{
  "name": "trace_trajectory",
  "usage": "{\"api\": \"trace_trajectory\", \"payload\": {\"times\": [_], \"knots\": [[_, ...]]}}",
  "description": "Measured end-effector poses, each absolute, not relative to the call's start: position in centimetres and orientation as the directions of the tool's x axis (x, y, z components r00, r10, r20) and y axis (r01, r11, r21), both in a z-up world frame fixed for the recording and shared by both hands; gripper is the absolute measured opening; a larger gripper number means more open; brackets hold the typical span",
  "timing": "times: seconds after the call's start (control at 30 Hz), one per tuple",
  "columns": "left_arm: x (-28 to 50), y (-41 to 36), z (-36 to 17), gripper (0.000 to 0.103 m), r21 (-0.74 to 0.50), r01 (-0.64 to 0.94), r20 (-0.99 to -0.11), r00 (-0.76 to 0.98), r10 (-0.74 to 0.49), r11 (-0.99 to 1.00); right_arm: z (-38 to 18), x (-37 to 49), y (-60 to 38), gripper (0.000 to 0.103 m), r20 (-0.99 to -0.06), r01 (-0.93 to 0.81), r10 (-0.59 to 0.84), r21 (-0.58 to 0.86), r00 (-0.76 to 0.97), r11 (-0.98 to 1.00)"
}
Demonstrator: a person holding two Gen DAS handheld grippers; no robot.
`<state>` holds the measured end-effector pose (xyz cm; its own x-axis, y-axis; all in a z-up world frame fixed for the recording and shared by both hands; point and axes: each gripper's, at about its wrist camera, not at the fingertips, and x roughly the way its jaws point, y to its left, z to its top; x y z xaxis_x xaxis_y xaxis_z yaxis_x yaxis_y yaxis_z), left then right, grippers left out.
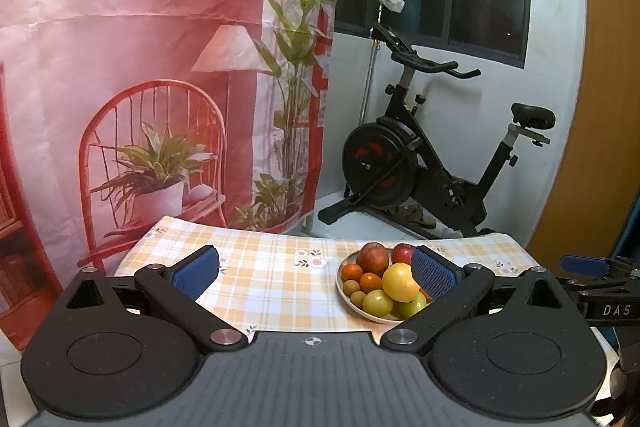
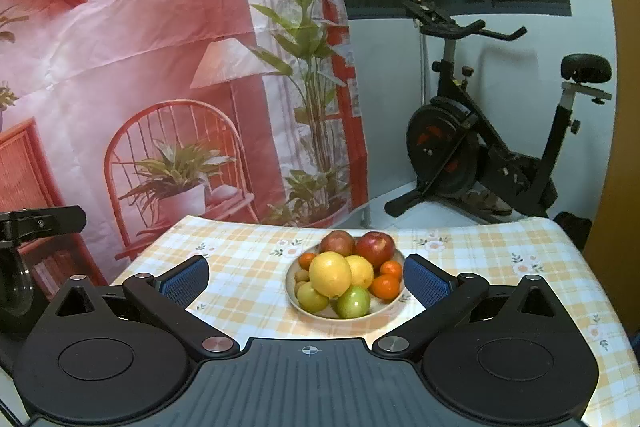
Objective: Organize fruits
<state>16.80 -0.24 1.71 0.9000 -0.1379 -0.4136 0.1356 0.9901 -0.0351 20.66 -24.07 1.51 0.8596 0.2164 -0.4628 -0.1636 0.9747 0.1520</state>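
Fruits (image 2: 347, 275) are sitting heaped in a pale bowl (image 2: 394, 305) on the checked tablecloth (image 2: 248, 299), and no loose piece is showing anywhere on the cloth. In the right wrist view the bowl is lying ahead of the right gripper (image 2: 305, 281), between its two blue pads and nearer the right-hand one; both fingers are standing spread wide and are holding nothing. In the left wrist view the left gripper (image 1: 316, 273) is likewise spread and empty, and the bowl is lying ahead of its right-hand finger, whose pad is hiding part of the pile. Two red apples (image 2: 375, 247) are resting at the far side of the heap, two large yellow citrus fruits (image 2: 330, 273) are crowning it, a green apple (image 2: 353, 301) and a yellowish one are lying nearest the fingers, and small oranges (image 2: 385, 285) are tucked at the sides (a few small brownish fruits to the left are too small to name).

Step in hand, as a judgement: the scene is fitting two stages equally, either a gathered pile waiting to be sorted out of the bowl, or a bowl into which the fruit is already collected. The pictures are not settling which. Any grasp from here would be calling for a top fruit first, since the yellow citrus is bearing on those beneath, and for a wide, centred closing on a round, rolling surface.
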Motion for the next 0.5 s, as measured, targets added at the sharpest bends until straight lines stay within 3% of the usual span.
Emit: {"api": "trace_trajectory", "payload": {"times": [0.5], "knots": [[16.32,-0.52,1.69,0.103,-0.02,0.12,-0.402,0.908,-0.119,0.993,1.49,20.4,-24.26,0.103,-0.459,-0.158,0.213,0.154,0.863,0.975]]}}
